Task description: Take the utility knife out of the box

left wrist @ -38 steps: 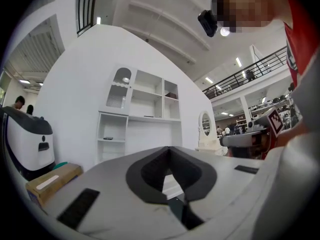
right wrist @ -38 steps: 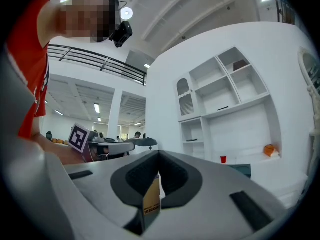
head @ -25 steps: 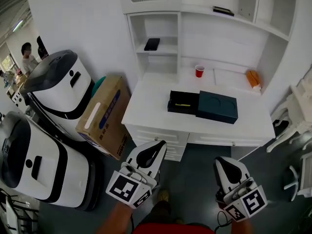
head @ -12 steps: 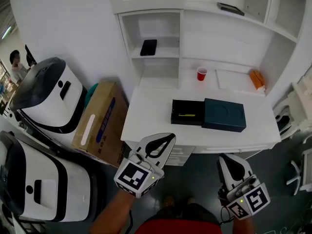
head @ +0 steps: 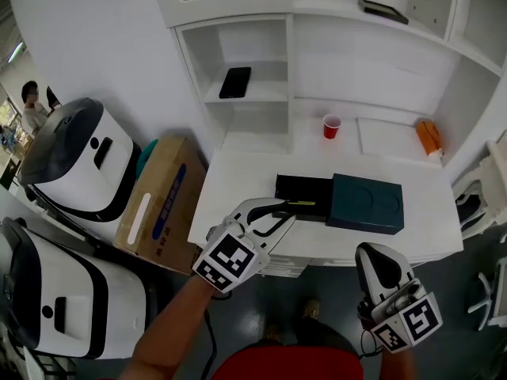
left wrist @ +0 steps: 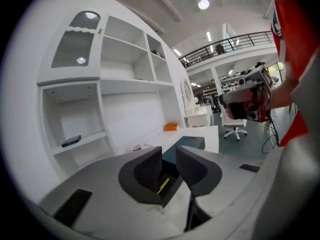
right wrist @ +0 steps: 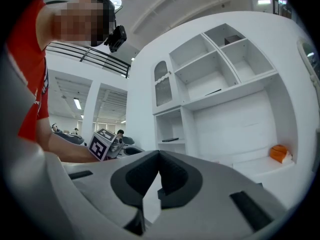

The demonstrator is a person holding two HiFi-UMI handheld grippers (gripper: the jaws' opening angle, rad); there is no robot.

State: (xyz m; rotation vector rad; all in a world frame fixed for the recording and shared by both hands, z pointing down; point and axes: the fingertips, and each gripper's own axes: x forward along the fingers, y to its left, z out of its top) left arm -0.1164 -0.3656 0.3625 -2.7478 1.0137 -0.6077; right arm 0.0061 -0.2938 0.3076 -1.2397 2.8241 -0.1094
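Observation:
On the white desk (head: 238,182) lies an open black box (head: 302,196) with its dark teal lid (head: 366,203) slid off to the right. A thin yellow utility knife (head: 299,202) rests inside the box. My left gripper (head: 279,210) hovers at the desk's front edge, just short of the box; its jaws are opening and nothing is between them. In the left gripper view the knife (left wrist: 163,185) and the box (left wrist: 172,170) show through the gap of the left gripper (left wrist: 169,165). My right gripper (head: 373,253) hangs below the desk front, shut and empty, with its pads meeting (right wrist: 159,158).
A red cup (head: 331,126) and an orange object (head: 428,137) stand at the desk's back. A black phone (head: 234,82) lies on a shelf. A cardboard box (head: 158,204) and white machines (head: 75,165) stand on the floor at the left. A person (head: 32,105) is far left.
My left gripper has moved forward to the desk edge near the box and its jaws have parted. My right gripper has moved forward a little and stays shut.

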